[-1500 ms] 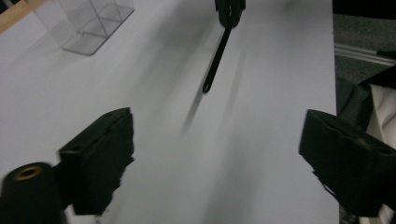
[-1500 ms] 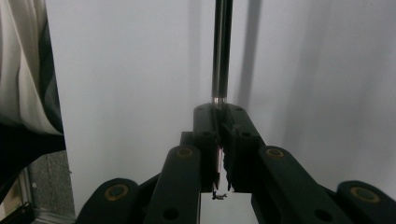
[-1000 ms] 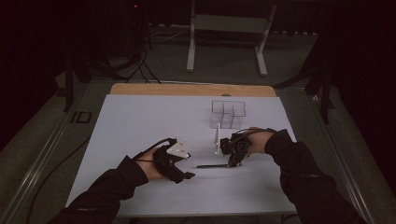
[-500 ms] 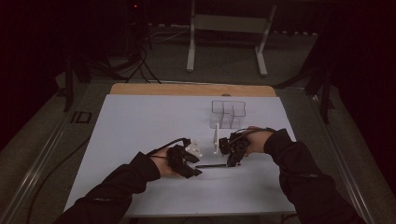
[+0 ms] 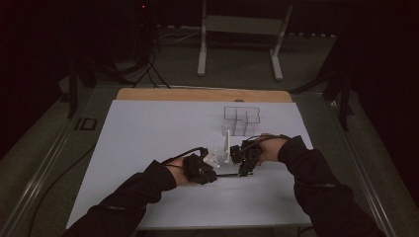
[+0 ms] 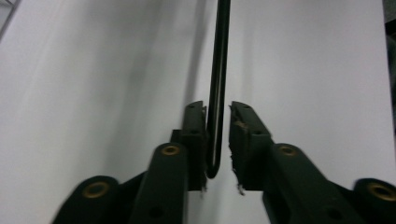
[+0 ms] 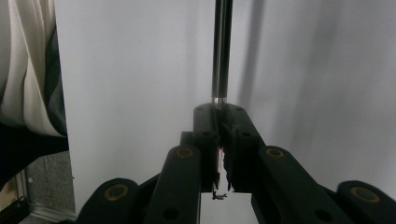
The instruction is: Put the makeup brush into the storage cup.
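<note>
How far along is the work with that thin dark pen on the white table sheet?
Done: the right gripper is shut on one end of the thin dark pen. In hand: the left gripper has its jaws open around the pen's clip end, not yet closed. Left: closing the left jaws, probably to pull the pen apart; the clear plastic organiser stands beyond, apart from both grippers.

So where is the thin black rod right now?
High view: the thin black rod lies on the white sheet, between left gripper and right gripper.

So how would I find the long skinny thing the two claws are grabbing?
Look at the white table, near its front edge between the two hands. A thin dark rod lies flat there, unlike the clear box standing farther back.
</note>
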The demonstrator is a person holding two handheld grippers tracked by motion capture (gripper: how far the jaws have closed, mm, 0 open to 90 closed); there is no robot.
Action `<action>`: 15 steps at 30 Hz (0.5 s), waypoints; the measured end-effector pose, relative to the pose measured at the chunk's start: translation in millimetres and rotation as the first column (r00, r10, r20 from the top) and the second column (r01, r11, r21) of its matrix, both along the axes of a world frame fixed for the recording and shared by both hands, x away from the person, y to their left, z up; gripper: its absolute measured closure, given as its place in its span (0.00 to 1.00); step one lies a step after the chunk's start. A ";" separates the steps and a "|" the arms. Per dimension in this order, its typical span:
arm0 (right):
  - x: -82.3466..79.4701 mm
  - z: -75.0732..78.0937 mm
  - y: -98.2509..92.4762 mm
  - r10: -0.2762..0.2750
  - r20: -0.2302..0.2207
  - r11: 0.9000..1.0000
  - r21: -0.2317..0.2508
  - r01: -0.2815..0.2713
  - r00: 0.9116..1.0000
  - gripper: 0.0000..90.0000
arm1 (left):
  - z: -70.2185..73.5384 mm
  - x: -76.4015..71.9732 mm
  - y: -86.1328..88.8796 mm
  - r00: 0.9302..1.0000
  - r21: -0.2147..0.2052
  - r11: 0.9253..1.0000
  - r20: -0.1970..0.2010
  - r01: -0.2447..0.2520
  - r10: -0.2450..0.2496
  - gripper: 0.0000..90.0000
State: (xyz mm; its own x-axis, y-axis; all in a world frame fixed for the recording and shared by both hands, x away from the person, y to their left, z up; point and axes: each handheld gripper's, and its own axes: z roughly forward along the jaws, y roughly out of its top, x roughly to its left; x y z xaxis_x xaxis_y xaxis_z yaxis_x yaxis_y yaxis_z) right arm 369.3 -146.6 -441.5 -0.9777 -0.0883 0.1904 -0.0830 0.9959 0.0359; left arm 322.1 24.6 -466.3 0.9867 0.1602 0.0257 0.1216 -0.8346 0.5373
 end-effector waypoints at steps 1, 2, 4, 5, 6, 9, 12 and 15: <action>0.0 0.0 0.0 0.000 0.000 1.000 0.000 0.000 1.000 0.93 | 0.0 0.0 0.0 1.000 0.000 1.000 0.000 0.000 0.000 0.90; -0.1 0.6 0.3 0.001 0.001 1.000 -0.002 -0.001 1.000 0.93 | -0.8 -0.1 -0.6 1.000 0.007 1.000 0.006 0.019 -0.019 0.90; 0.5 0.8 0.6 0.006 0.004 1.000 0.000 -0.006 1.000 0.93 | -1.7 -0.1 -1.4 1.000 0.017 1.000 0.008 0.023 -0.024 0.92; 0.4 0.5 0.6 0.007 0.002 1.000 0.001 -0.007 1.000 0.93 | -2.4 -0.7 -2.0 0.999 0.024 0.999 0.015 0.033 -0.033 0.92; 0.3 0.3 0.9 0.013 0.005 1.000 0.002 -0.013 1.000 0.93 | -3.0 -1.5 -3.0 0.999 0.039 0.999 0.023 0.034 -0.035 0.93; -0.3 -0.9 1.8 0.014 -0.002 1.000 -0.002 -0.014 1.000 0.93 | -4.1 -3.0 -5.0 0.998 0.057 0.997 0.038 0.048 -0.050 0.94; -0.9 -3.7 2.0 0.025 -0.011 1.000 -0.003 -0.025 1.000 0.92 | -4.2 -4.6 -4.9 0.996 0.061 0.996 0.060 0.069 -0.073 0.94; -3.8 -4.7 1.0 0.027 -0.012 1.000 0.004 -0.027 1.000 0.80 | -3.6 -5.9 -4.0 0.994 0.061 0.995 0.077 0.076 -0.081 0.94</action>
